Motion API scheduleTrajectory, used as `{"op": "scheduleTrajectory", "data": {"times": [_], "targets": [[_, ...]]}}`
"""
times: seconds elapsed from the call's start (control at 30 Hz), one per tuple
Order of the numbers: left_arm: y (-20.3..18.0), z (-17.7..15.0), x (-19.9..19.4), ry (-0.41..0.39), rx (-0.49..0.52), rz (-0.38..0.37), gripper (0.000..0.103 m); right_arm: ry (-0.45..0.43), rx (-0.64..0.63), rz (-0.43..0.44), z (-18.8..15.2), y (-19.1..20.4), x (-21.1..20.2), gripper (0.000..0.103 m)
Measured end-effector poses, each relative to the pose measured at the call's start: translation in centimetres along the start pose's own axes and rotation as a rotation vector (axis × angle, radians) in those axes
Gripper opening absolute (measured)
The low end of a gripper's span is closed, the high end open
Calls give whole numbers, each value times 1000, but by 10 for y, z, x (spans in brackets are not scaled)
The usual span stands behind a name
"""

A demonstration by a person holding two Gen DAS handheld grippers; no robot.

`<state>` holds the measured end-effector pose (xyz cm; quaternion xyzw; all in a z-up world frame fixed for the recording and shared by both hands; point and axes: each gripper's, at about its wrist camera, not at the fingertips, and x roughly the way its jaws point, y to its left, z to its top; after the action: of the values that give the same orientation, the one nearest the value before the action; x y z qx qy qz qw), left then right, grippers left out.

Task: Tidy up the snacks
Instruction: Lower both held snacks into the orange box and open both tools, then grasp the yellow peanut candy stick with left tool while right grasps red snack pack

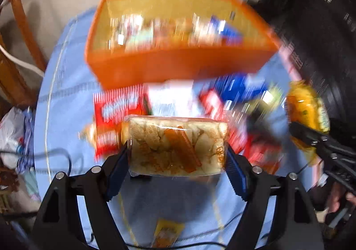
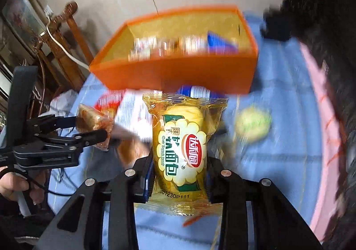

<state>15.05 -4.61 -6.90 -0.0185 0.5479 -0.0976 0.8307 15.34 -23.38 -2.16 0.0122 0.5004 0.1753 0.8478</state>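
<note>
With both my grippers over the blue tablecloth (image 1: 66, 116):
Left gripper (image 1: 178, 156): jaws wide, clamped on the clear cracker pack (image 1: 175, 145) lying crosswise between my pads.
Right gripper (image 2: 180, 167): jaws narrow, gripping the yellow bread packet (image 2: 182, 145) upright between them.
Orange bin (image 1: 178, 65): beyond both, snacks inside.
</note>
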Motion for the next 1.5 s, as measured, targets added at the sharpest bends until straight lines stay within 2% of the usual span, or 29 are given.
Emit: {"op": "scheduleTrajectory", "data": {"times": [0.13, 0.27, 0.37, 0.47, 0.53, 0.57, 0.6, 0.67, 0.73, 0.87, 0.93, 1.0, 1.1, 1.23, 1.3, 1.4, 1.5], "targets": [[9, 52, -22, -110, -27, 7, 76, -107, -43, -36, 50, -1, -12, 35], [19, 92, -28, -164, -61, 23, 76, -163, -67, -53, 88, 0, -9, 35], [24, 114, -23, -171, -78, 30, 76, -174, -74, -57, 110, 2, 5, 35], [29, 132, -8, -166, -88, 52, 77, -149, -47, -48, 127, 2, 30, 36], [33, 144, 5, -169, -110, 79, 81, -148, -41, -48, 136, 0, 46, 37], [35, 148, 11, -163, -130, 85, 90, -147, -48, -73, 138, 1, 53, 42], [39, 152, 19, -141, -154, 98, 96, -139, -51, -99, 138, 2, 57, 60], [45, 152, 34, -67, -195, 131, 96, -139, -37, -139, 133, 0, 60, 74], [47, 144, 36, -53, -191, 103, 96, -140, -34, -99, 122, -1, 56, 76], [54, 114, 40, -3, -178, 127, 96, -103, 2, -91, 86, -14, 50, 82], [55, 96, 33, -26, -163, 94, 97, -65, 29, -80, 62, -20, 47, 84], [51, 75, 27, -23, -130, 146, 99, -36, 40, -85, 42, -24, 44, 84], [50, 44, 17, -18, -105, 131, 99, 13, 67, -75, 3, -27, 36, 84], [47, -2, 10, 42, -77, 107, 99, 78, 68, -54, -36, -20, 33, 87], [44, -19, 12, 66, -57, 102, 99, 111, 96, -19, -51, -16, 31, 92], [37, -52, 18, 142, -23, 136, 99, 124, 110, -25, -60, -12, 26, 93], [33, -79, 21, 189, -4, 107, 99, 138, 106, 4, -70, -2, 21, 94]]}}
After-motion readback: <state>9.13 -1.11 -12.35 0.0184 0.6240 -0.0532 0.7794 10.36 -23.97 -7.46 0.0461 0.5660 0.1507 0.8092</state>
